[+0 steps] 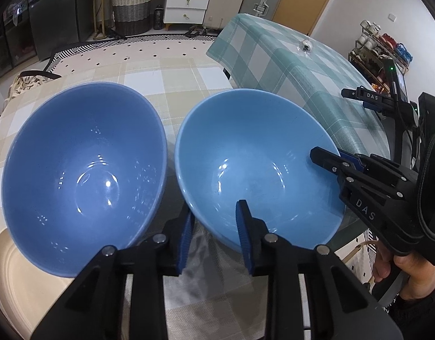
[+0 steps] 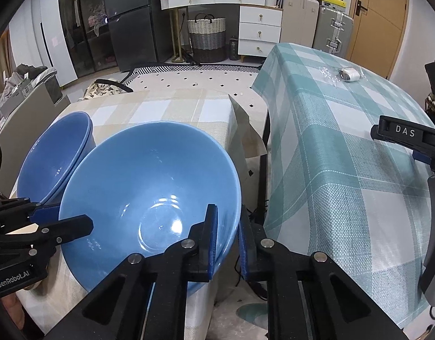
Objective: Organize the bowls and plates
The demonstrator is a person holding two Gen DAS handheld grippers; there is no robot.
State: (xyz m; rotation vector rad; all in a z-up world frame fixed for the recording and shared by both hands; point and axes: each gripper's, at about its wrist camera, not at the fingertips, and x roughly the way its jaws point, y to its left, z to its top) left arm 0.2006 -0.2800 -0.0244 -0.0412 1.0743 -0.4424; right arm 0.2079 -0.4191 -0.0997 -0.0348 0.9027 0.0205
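bowls are the matter in hand: a light blue bowl [image 1: 257,167] is caught at two places on its rim, the left tongs [image 1: 214,238] straddling the near rim and the right tongs [image 2: 228,243] closed on the opposite rim, one finger inside and one outside. it is tilted above the beige checked table [image 1: 172,85], just beside a darker blue bowl [image 1: 84,175] that overlaps a cream plate [image 1: 24,277]. the step looks like nesting; the next move probably calls for carrying the light bowl over the darker one and lowering it level.
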